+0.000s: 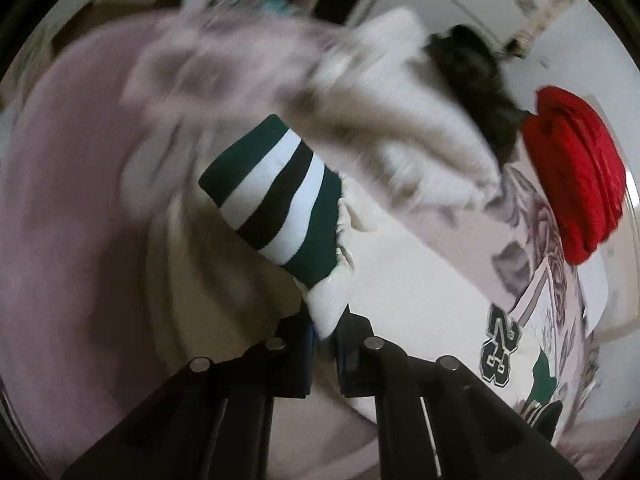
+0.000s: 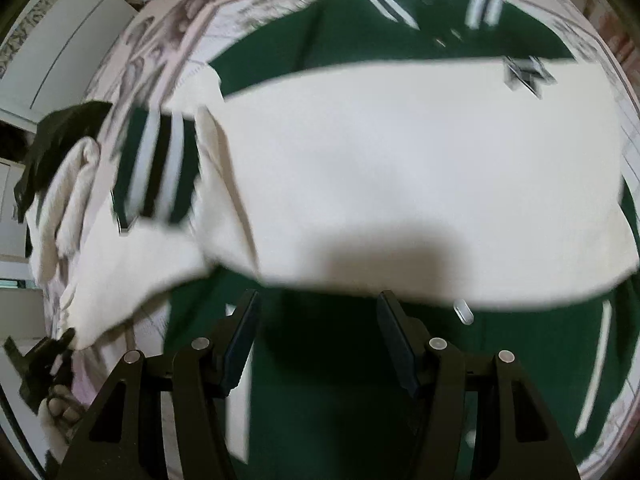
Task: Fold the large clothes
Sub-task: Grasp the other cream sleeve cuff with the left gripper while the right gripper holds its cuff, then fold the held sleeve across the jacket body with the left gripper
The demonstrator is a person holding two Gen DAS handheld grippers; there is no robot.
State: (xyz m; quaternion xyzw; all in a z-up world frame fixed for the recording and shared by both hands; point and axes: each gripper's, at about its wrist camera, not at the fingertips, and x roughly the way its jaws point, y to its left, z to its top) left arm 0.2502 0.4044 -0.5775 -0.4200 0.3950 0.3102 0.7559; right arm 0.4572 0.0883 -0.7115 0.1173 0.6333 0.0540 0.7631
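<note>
Jacket [image 2: 400, 184], green body with cream sleeves, lies spread on a bed covered by a pale patterned sheet [image 2: 168, 40]; one cream sleeve is folded across its chest, and the striped collar sits at the far edge of the right wrist view. The left tongs [image 1: 326, 330] are closed tight on the cream tip of the other sleeve's cuff [image 1: 276, 188], whose green, white and black stripes rise just past the fingertips. The right tongs [image 2: 318, 344] stand moderately apart over the green body, nothing between the pads; a small white snap [image 2: 464, 312] shows just right of them.

Beyond the jacket, a heap of other clothes crowds the far side: a grey-white fuzzy garment [image 1: 400, 132], blurred, hangs over the cuff in the left wrist view, with a black garment [image 1: 480, 92] behind it and a red one [image 1: 576, 176] farther right. A number patch [image 1: 500, 348] shows on the cream fabric to the right of the left tongs.

Pink-toned bedding [image 1: 60, 200] lies open left of the cuff. White cabinet doors [image 2: 56, 48] stand past the bed's edge, upper left in the right wrist view.

Only the right wrist view shows the whole jacket, the left tongs' body and the holding hand [image 2: 60, 404] at lower left; only the left shows the pinch.
</note>
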